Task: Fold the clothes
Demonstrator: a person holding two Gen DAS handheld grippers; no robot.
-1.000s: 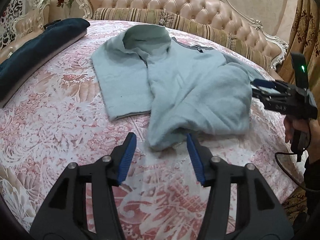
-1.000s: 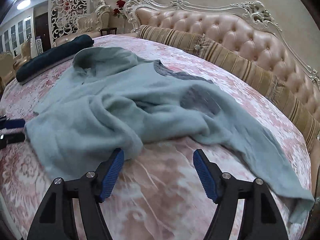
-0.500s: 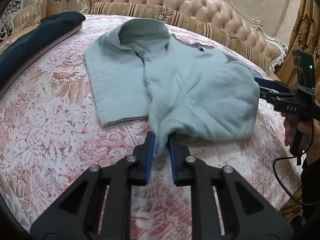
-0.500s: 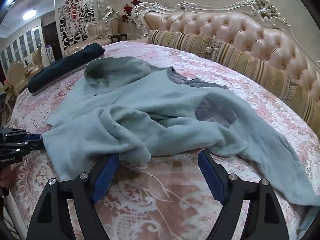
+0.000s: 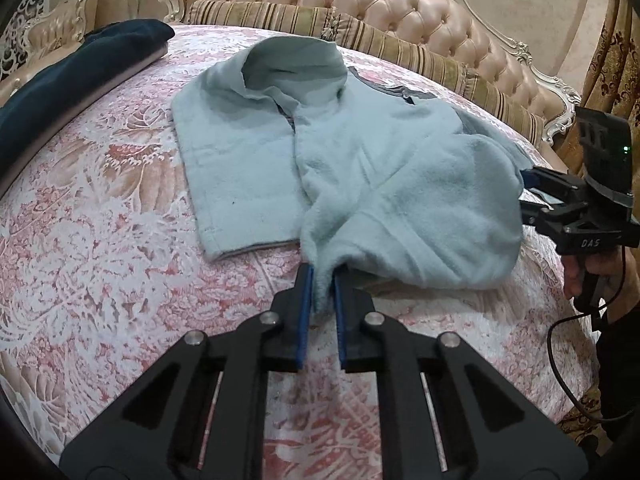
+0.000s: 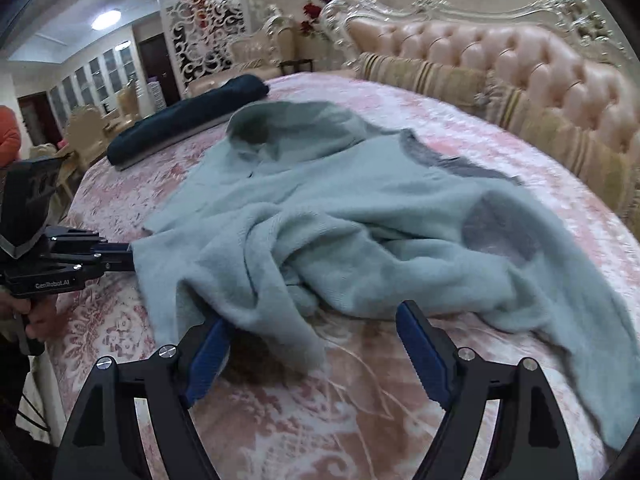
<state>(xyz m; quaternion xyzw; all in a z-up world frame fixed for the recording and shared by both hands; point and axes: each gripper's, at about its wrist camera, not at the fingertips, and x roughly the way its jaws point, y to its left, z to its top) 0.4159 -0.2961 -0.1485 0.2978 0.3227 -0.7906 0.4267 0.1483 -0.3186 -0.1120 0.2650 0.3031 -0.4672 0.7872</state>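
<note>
Low at the frame's centre, the left gripper (image 5: 320, 292) is clenched on the pale blue fleece hoodie's (image 5: 380, 184) hem corner; the right gripper (image 6: 316, 344) stands released, straddling its bunched edge above the pink bedspread (image 6: 360, 408).

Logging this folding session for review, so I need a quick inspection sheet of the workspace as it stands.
Surface: bedspread, pink floral pattern, covering a bed.
Job's things: light blue fleece garment, rumpled, partly folded over itself, one long part trailing toward the bed edge.
Clutter: dark folded blanket on the bedspread, apart from the garment.
Grippers: left hand-held gripper shut on a garment corner; right hand-held gripper open, low at the garment's near edge.
Cables: black cable hanging from the right hand-held gripper.
Surroundings: tufted headboard, striped bolsters, red flowers.
</note>
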